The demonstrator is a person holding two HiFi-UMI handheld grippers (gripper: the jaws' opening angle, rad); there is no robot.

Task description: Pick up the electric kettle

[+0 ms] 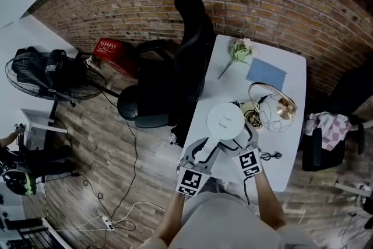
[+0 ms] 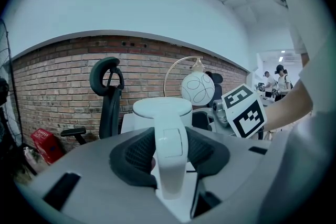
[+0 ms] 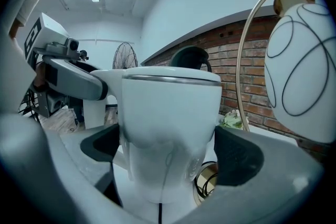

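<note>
My left gripper (image 2: 169, 153) has its fingers closed on the handle (image 2: 170, 136) of the electric kettle (image 1: 226, 119). The right gripper (image 3: 167, 152) has its fingers spread wide, pads against both sides of the body. The kettle is low centre in the head view, over the tabletop (image 1: 291, 143), near its lower edge. I judge the grasp made and the lift not yet clearly begun. A globe lamp (image 1: 271, 107) crowds its right and an office chair (image 1: 175, 76) stands upper left.

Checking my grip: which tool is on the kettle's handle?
The left tool, clamped on the electric kettle's white handle; the right tool grips its body instead.
</note>
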